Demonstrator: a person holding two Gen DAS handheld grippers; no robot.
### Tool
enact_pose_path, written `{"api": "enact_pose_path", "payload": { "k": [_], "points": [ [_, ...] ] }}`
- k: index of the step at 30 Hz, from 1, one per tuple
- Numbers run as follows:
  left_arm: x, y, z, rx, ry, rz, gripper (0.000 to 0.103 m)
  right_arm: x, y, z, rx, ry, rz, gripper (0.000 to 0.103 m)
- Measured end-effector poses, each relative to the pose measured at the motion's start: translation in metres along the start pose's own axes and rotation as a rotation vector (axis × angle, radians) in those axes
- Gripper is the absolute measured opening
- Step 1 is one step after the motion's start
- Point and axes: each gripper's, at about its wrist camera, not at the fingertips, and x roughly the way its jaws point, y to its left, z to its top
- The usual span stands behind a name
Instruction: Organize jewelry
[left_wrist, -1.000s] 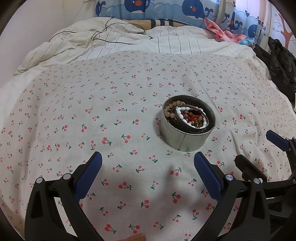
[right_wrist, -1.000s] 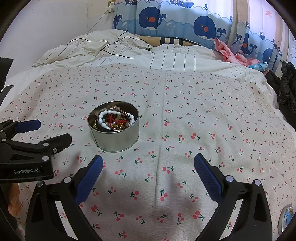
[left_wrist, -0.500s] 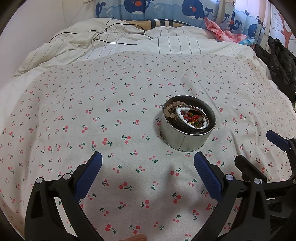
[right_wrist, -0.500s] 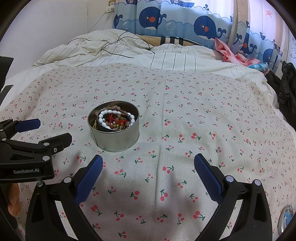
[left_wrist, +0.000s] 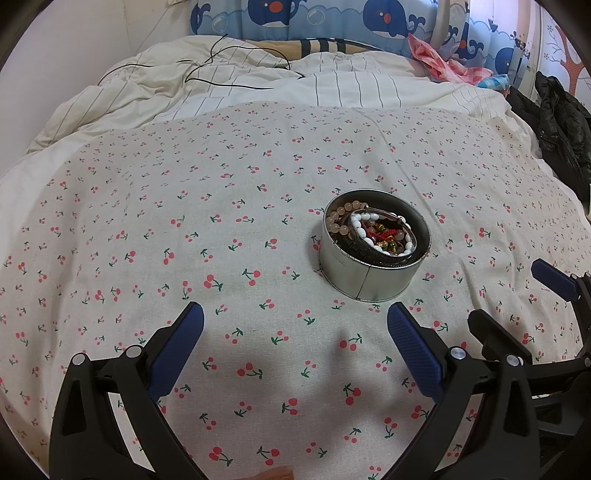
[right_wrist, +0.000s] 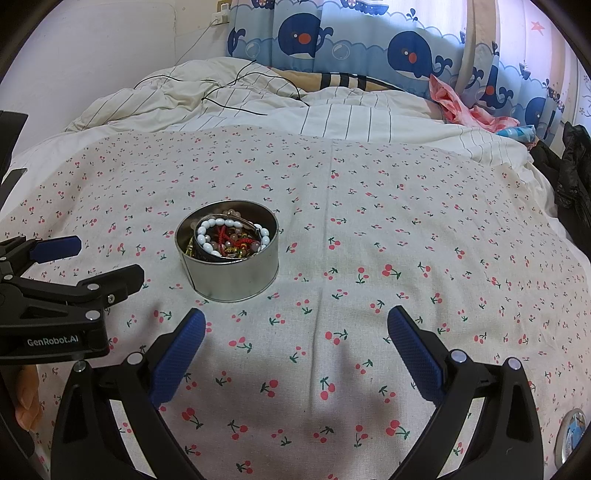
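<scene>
A round silver tin (left_wrist: 373, 275) (right_wrist: 231, 275) stands on the cherry-print cloth (left_wrist: 221, 240) (right_wrist: 369, 240). It holds a white bead bracelet (left_wrist: 360, 230) (right_wrist: 218, 223), pale pink beads (left_wrist: 343, 214), red cord and gold pieces. My left gripper (left_wrist: 295, 314) is open, nearer than the tin and to its left, with nothing between its blue pads. My right gripper (right_wrist: 295, 317) is open too, nearer than the tin and to its right, and holds nothing. Each gripper shows at the edge of the other's view.
A rumpled striped duvet (left_wrist: 258, 88) with a black cable (left_wrist: 236, 83) lies beyond the cloth. Whale-print curtains (right_wrist: 369, 40) hang behind. A dark jacket (left_wrist: 557, 122) sits at the right edge. A round lid-like object (right_wrist: 570, 435) lies at the lower right.
The views have crept slightly; the tin sits a touch lower in both. Both grippers stay open and hold nothing.
</scene>
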Motion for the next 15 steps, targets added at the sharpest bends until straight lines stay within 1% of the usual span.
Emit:
{"api": "enact_pose_path", "payload": {
  "k": [3, 7, 15],
  "points": [
    [0.0004, 0.0, 0.0002, -0.001, 0.003, -0.004, 0.096, 0.0, 0.0, -0.0002, 0.0, 0.0, 0.0, 0.095],
    [0.0024, 0.003, -0.0004, -0.023, 0.021, -0.037, 0.096, -0.0001, -0.0004, -0.0002, 0.002, 0.0, 0.001, 0.095],
    [0.0027, 0.0007, -0.0006, -0.018, 0.018, -0.023, 0.096, 0.0002, -0.0004, 0.0001, 0.001, 0.0, 0.002, 0.095]
  ]
}}
